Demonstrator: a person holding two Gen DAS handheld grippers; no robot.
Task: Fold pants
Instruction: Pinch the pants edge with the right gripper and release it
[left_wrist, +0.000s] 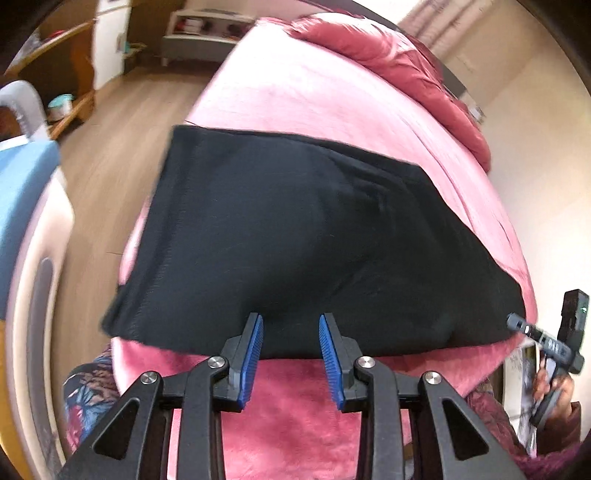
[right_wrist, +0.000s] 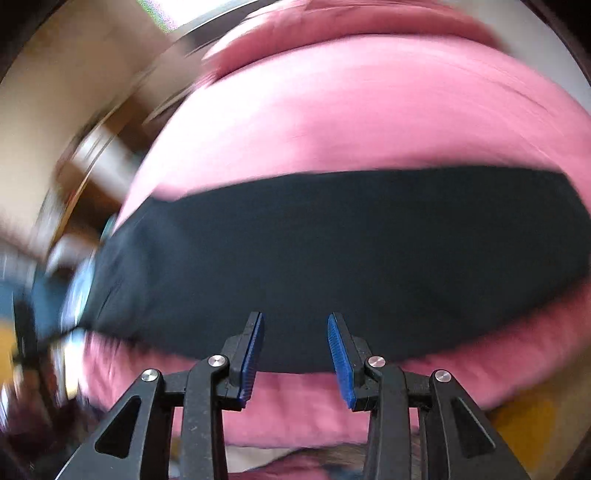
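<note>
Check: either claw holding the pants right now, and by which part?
Nothing held. Left claw and right claw are both open, empty, at the near edge of the black pants on the pink bed.

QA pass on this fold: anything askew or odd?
One thing: the black pants overhang the left edge of the pink bed. Otherwise a flat rectangle. Left gripper and right gripper are open, holding nothing. Right view is motion-blurred.

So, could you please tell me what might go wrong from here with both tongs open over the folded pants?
1. The pants lie near the bed's left corner, their left end close to the edge; a tug that way could slide them off.
2. The left tongs and right tongs are open with the near hem between their pads; shutting shallowly might catch only the top layer and undo the fold.
3. The right wrist view is blurred, so aiming is harder.
</note>
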